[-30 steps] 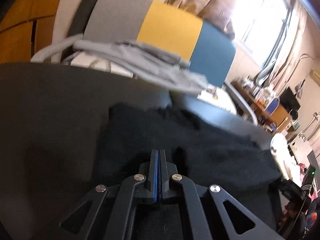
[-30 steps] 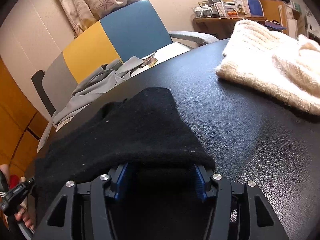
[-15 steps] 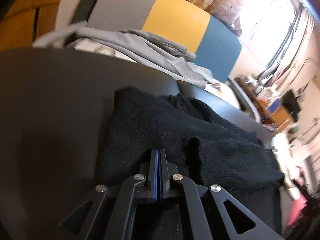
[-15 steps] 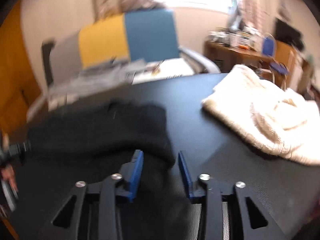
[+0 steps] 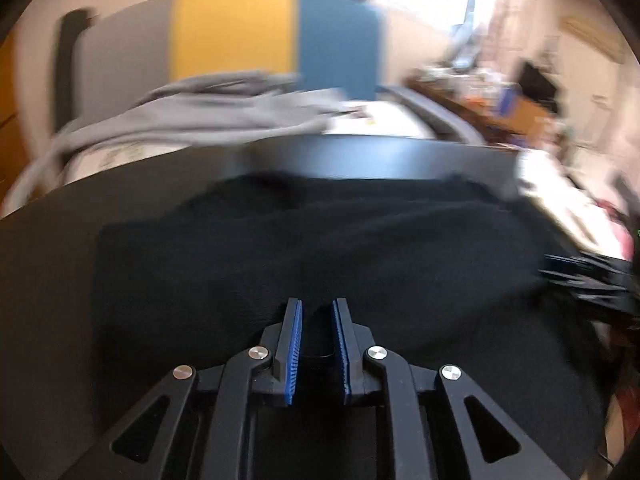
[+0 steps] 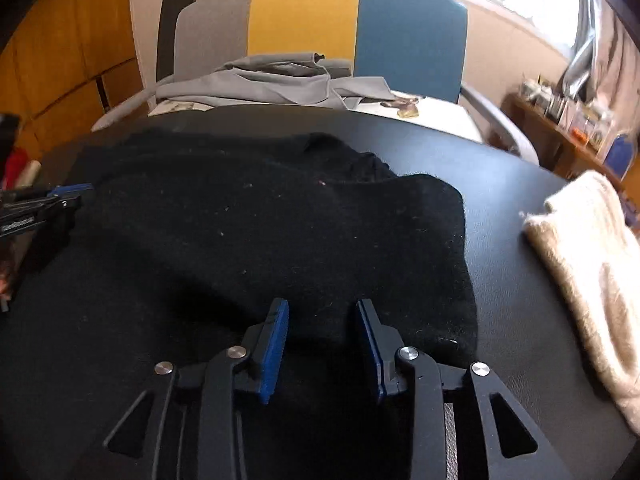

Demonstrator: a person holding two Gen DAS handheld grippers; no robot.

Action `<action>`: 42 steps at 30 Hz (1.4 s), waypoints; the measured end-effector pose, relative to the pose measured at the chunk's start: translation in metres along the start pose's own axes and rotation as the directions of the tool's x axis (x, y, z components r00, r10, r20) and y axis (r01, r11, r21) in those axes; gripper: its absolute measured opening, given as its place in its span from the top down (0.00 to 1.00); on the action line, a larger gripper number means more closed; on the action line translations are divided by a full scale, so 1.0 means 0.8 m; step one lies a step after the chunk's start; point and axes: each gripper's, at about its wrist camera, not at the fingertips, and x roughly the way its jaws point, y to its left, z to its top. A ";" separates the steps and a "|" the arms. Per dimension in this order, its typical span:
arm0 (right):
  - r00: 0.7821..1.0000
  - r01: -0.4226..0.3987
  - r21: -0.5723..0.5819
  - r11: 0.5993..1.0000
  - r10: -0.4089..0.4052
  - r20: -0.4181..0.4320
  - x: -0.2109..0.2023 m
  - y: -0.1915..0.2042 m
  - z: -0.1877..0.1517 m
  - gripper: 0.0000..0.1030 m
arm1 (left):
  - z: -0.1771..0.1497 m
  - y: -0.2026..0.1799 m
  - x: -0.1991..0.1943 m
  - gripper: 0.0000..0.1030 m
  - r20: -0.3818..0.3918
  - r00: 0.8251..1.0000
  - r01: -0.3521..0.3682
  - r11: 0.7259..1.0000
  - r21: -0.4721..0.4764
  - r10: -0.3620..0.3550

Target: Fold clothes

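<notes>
Both grippers hover at the near edge of the black sweater (image 6: 280, 232), lying folded on the worktop (image 6: 500, 208): left gripper (image 5: 316, 308) has just been opening to a narrow gap, right gripper (image 6: 322, 308) stands half open; each appears to have let go, fabric between unpressed.

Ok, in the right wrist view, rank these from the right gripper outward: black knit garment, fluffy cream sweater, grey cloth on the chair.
1. Black knit garment, directly at the fingers.
2. Fluffy cream sweater, off to the right on the table.
3. Grey cloth, beyond the table's far edge, on the chair.

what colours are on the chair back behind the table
Grey, yellow and blue panels on the chair back, clearest in the right wrist view.
</notes>
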 end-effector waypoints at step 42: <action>1.000 -0.017 0.071 0.997 0.015 0.027 0.014 0.064 -0.006 0.35 | 0.002 0.018 0.014 0.77 0.038 0.989 -0.149 0.981 0.121 0.145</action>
